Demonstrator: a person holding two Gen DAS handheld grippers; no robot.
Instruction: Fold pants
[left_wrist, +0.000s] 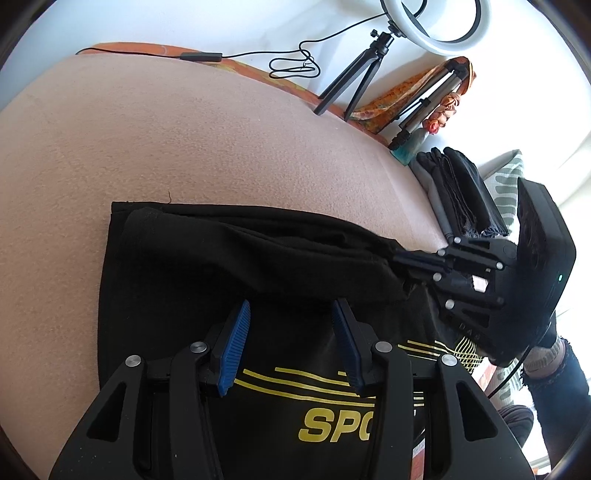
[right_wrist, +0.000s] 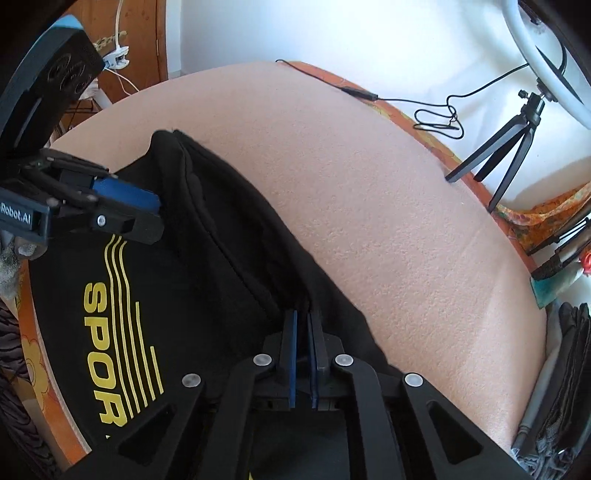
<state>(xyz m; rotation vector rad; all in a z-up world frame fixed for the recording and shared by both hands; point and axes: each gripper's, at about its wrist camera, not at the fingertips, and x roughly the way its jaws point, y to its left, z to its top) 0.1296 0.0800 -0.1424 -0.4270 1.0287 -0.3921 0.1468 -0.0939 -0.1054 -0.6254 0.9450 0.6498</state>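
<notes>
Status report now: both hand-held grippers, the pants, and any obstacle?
Left hand-held gripper open above black pants. Right hand-held gripper shut on pants edge. Ring-light tripod stands at blanket's far edge, apart.

pants (right_wrist: 207, 258): yellow "SPOR" print | left gripper (right_wrist: 155, 216): white "Robot.AI" label

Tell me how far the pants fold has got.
Midway, apparently. The black pants already lie doubled on the pink blanket. The right gripper is shut on a fabric fold; the left gripper hovers open. Laying that fold down and flattening remain.
</notes>
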